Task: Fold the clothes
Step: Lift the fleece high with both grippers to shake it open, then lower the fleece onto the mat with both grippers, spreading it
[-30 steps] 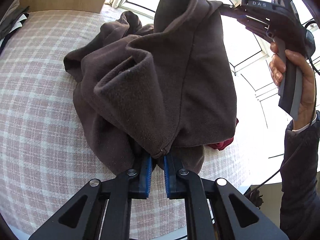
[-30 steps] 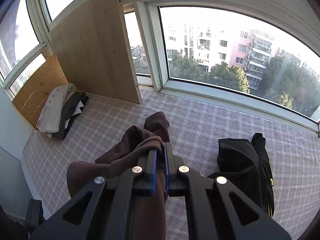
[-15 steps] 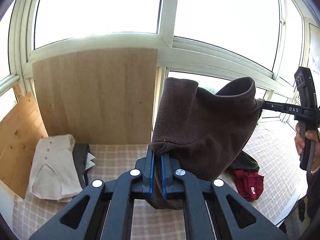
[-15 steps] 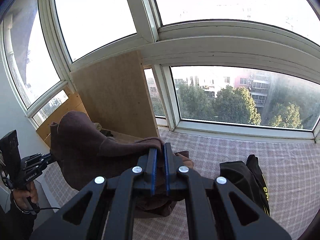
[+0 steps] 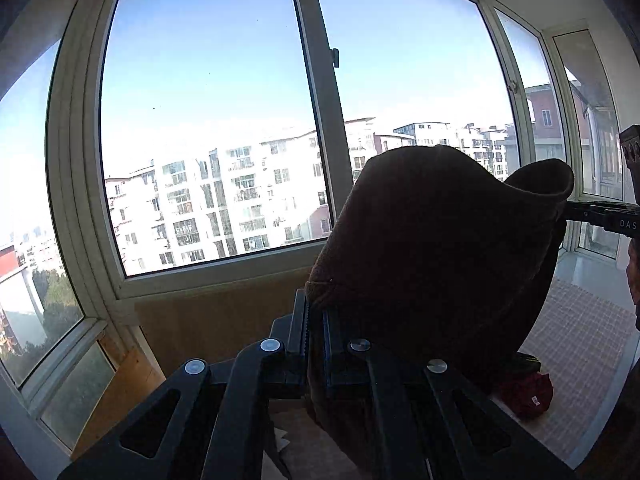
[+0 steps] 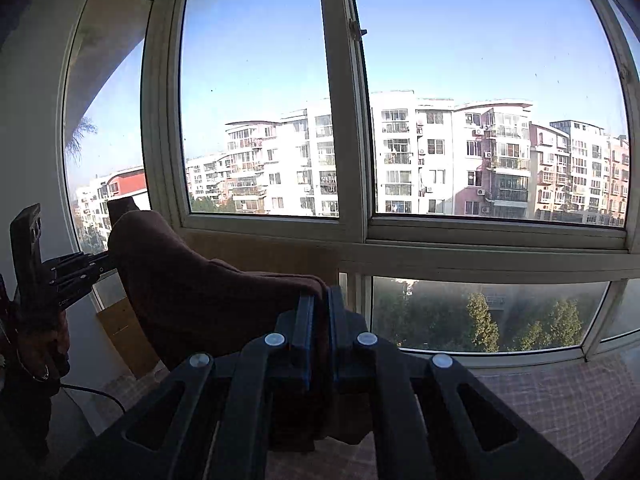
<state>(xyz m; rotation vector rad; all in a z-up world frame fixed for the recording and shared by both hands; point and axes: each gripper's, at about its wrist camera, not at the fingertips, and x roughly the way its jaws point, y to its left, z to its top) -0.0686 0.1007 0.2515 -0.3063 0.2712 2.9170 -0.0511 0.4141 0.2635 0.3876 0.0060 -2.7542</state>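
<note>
A dark brown fleece garment [image 5: 436, 248] hangs in the air, stretched between both grippers in front of the windows. My left gripper [image 5: 315, 312] is shut on one corner of its edge. The right gripper's fingers [image 5: 592, 214] enter the left wrist view from the right and pinch the far end. In the right wrist view my right gripper [image 6: 319, 304] is shut on the fleece garment [image 6: 192, 280], and the left gripper [image 6: 105, 261], held by a hand [image 6: 44, 340], grips the far end. The garment's lower part is hidden behind the jaws.
Large windows [image 6: 480, 120] fill the background. A plaid-covered surface [image 5: 576, 328] lies below, with a red garment [image 5: 528, 392] on it beside a dark item. A wooden board [image 5: 216, 328] leans under the sill. A cable [image 6: 92, 394] trails from the left gripper.
Both grippers rose high with the fleece, lifting it off the plaid surface. The views swung up from the bed to the windows, and the garment now hangs spread between the grippers.
</note>
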